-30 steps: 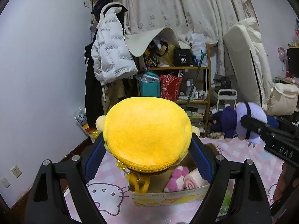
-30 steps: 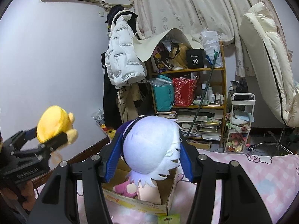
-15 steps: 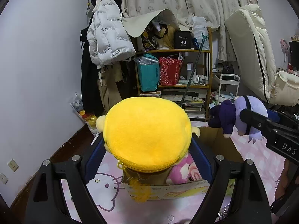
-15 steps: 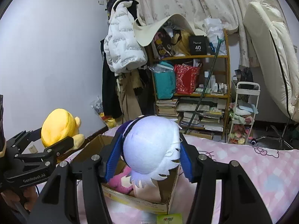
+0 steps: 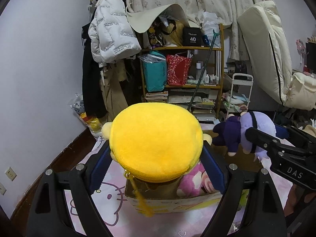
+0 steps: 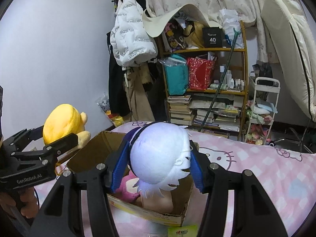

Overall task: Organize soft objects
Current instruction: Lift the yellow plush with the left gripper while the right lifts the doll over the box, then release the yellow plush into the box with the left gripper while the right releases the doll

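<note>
The left gripper (image 5: pixel 156 169) has its blue-padded jaws clenched on a yellow plush pouch (image 5: pixel 157 144), whose zipper edge and dangling yellow tassel (image 5: pixel 142 201) hang toward the camera. The pouch is held in the air above the near left corner of an open cardboard box (image 5: pixel 177 203). The right gripper (image 6: pixel 158 169) has its jaws clamped on the white-haired head of a plush doll (image 6: pixel 160 154); in the left wrist view the same doll shows its lilac head and dark purple body, held over the right side of the box. In the right wrist view the doll's head hangs above the box opening.

Inside the box lies a pink plush toy (image 5: pixel 189 183) with a pink-and-white swirl, against the near right wall. The box stands on a bed covered by a pink checked Hello Kitty sheet (image 6: pixel 256 169). A small green packet (image 6: pixel 182 231) lies on the sheet just in front of the box.

Beyond the bed, a wooden shelf unit (image 6: pixel 205 90) holds books, a teal bag and a red bag. A white puffer jacket (image 6: pixel 132 37) hangs to its left, a white trolley (image 6: pixel 262 110) stands to its right, and a cream mattress (image 6: pixel 290 49) leans against the far wall.
</note>
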Tool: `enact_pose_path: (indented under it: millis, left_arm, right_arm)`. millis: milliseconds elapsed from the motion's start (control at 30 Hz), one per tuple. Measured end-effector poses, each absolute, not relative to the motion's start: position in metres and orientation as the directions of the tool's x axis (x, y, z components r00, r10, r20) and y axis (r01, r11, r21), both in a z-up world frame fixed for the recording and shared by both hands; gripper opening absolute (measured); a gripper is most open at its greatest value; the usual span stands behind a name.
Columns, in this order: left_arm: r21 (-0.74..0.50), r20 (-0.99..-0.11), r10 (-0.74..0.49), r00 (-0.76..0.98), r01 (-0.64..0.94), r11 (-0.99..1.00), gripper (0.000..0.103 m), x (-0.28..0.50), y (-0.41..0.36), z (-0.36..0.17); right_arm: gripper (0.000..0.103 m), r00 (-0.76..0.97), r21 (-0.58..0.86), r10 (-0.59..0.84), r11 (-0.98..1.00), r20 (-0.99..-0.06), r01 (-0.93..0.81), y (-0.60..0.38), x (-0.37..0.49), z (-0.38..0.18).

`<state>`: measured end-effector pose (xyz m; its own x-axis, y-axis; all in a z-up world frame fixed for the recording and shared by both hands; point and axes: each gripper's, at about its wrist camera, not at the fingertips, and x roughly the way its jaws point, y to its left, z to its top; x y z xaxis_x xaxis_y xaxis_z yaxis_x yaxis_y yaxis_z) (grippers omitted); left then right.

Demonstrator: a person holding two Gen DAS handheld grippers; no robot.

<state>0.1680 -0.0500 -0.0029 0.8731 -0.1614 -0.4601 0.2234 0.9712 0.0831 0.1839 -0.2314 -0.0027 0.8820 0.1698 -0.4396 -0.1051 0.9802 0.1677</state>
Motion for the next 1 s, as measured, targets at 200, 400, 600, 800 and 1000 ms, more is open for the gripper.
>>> enact_pose_path:
  millis: [200,400,600,800,1000]
  left_arm:
    - [0.103,-0.496,-0.158,0.854,0.239,0.965,0.086,0.173,-0.055,-0.015]
    - [0.102,-0.515,-0.16,0.842,0.246,0.964,0.086,0.177,-0.056,-0.021]
    - [0.102,-0.521,-0.148,0.841,0.234,0.967,0.087,0.18,-0.056,-0.024]
    - [0.116,-0.528,-0.151,0.836,0.246,0.962,0.094,0.177,-0.058,-0.027]
    - [0.116,-0.537,-0.147,0.831,0.245,0.963,0.097,0.174,-0.058,-0.026]
  right_arm:
    - [0.061,0.868,0.151,0.175,0.982,-0.466,-0.117,-0.225,0.188,-0.011]
    - [0.062,0.853,0.159,0.174,0.981,-0.492,-0.109,-0.227,0.193,-0.019]
    - [0.062,0.837,0.191,0.181,0.977,-0.517,-0.093,-0.234,0.197,-0.024]
    - [0.067,0.825,0.233,0.197,0.969,-0.529,-0.082,-0.242,0.196,-0.025]
    - [0.081,0.835,0.242,0.184,0.968,-0.519,-0.063,-0.247,0.187,-0.016]
